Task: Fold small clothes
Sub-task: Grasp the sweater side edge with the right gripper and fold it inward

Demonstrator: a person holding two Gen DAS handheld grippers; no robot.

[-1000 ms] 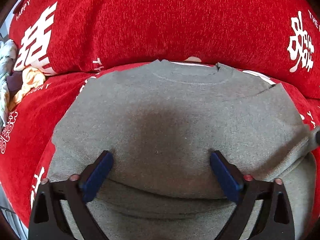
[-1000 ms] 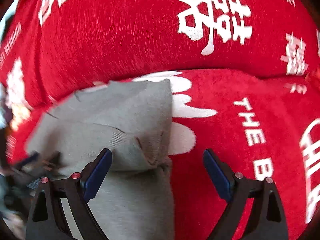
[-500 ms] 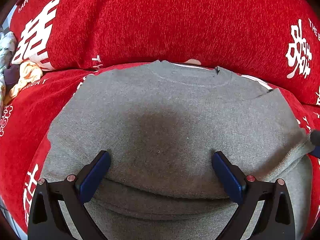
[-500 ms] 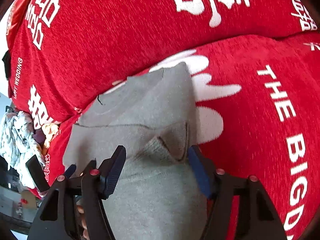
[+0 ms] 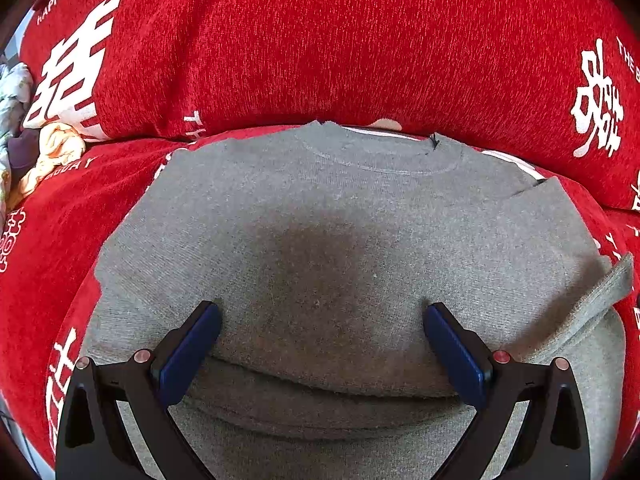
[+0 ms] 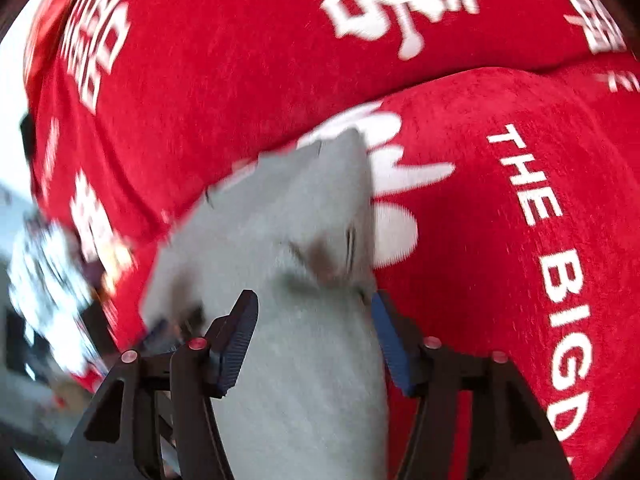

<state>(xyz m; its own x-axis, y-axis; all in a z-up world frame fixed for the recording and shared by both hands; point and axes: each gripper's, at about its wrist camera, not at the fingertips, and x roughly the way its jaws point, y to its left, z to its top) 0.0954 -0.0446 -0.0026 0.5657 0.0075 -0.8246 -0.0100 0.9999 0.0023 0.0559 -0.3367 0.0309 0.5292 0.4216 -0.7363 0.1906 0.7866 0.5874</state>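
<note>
A: Grey knit: which garment is shown, and where does it lie?

B: A grey sweater lies flat on a red sofa cover printed with white characters. Its neckline points toward the backrest, and its lower part is folded up over itself nearest the camera.

A: How do the left gripper's fingers stand?

B: The left gripper is spread wide, with both blue fingers over the sweater's folded body, one on each side of its middle. Nothing is pinched between them.

A: And the right gripper?

B: The right gripper is at the sweater's right edge, where a bunched sleeve fold lies. Its fingers stand at a middling gap and have just been opening a little, with grey cloth between them. The view is blurred, so whether the pads press the cloth cannot be told.

A: Anything beside the sweater?

B: A heap of pale clothes lies well to its left, at the sofa's end.
</note>
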